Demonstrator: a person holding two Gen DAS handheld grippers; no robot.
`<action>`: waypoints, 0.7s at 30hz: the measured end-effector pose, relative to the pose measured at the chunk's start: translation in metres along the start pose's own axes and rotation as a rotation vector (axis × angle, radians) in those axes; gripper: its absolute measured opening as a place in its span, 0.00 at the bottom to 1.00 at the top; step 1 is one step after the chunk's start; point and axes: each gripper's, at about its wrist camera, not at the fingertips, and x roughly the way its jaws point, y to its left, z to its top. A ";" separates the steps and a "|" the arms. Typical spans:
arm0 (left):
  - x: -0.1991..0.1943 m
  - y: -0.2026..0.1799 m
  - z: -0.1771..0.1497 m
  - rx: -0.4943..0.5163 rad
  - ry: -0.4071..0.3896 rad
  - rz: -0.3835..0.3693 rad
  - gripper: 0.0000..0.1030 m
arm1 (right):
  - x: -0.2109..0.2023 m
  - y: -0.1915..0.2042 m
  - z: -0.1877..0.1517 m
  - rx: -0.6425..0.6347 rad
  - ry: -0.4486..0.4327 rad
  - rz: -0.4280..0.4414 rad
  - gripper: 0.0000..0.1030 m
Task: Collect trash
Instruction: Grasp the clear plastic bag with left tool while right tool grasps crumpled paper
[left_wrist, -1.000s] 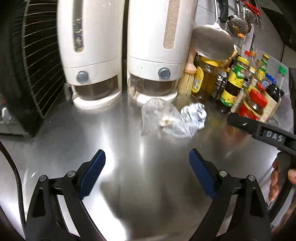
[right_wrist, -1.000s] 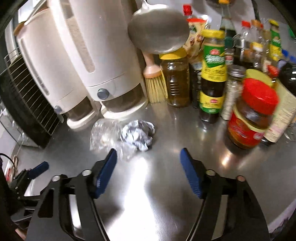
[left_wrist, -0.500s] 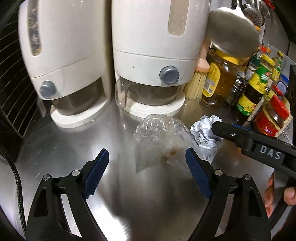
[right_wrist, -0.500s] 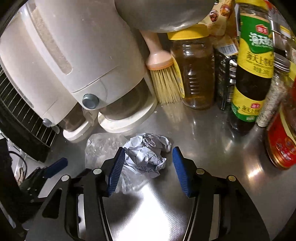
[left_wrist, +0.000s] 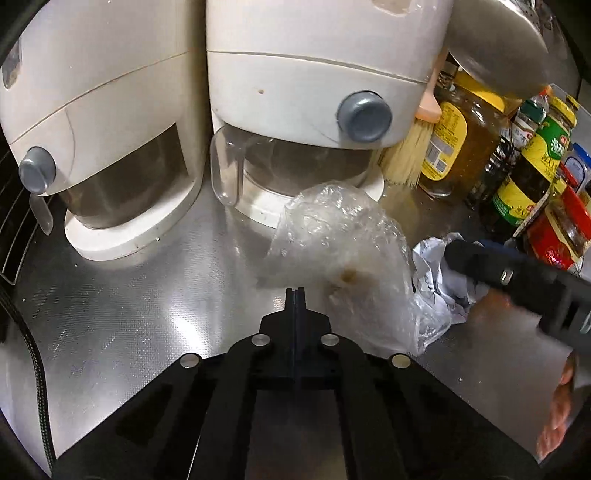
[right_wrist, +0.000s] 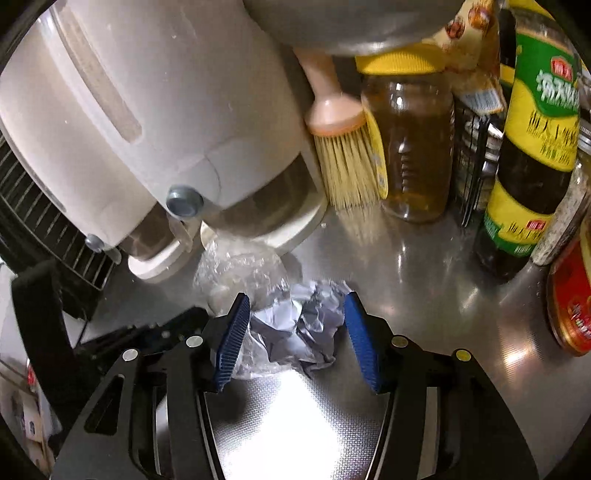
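On the steel surface (left_wrist: 129, 317) the light, soft plastic bag (left_wrist: 343, 254) is pinched at its near edge by the clenched left tongs (left_wrist: 295, 295), while the right tongs (right_wrist: 295, 332) — just closing, not yet pressing — straddle the crumpled paper ball (right_wrist: 299, 328).

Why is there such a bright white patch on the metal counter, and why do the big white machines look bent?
Right wrist view: an overhead light glares off the steel counter just below the crumpled paper. Both views: the fisheye lens bows the white dispensers near the edges. Left wrist view: softer sheen, and the person's hand at the right edge is blurred.
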 end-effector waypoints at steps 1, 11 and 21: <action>-0.001 0.000 0.001 -0.004 -0.001 -0.002 0.00 | 0.002 -0.001 -0.002 -0.006 0.001 -0.010 0.48; -0.038 -0.022 0.011 0.002 -0.075 -0.047 0.43 | -0.007 -0.014 0.004 -0.019 -0.041 -0.064 0.29; 0.005 -0.056 0.015 0.078 -0.017 -0.038 0.19 | -0.020 -0.042 0.002 0.003 -0.046 -0.049 0.28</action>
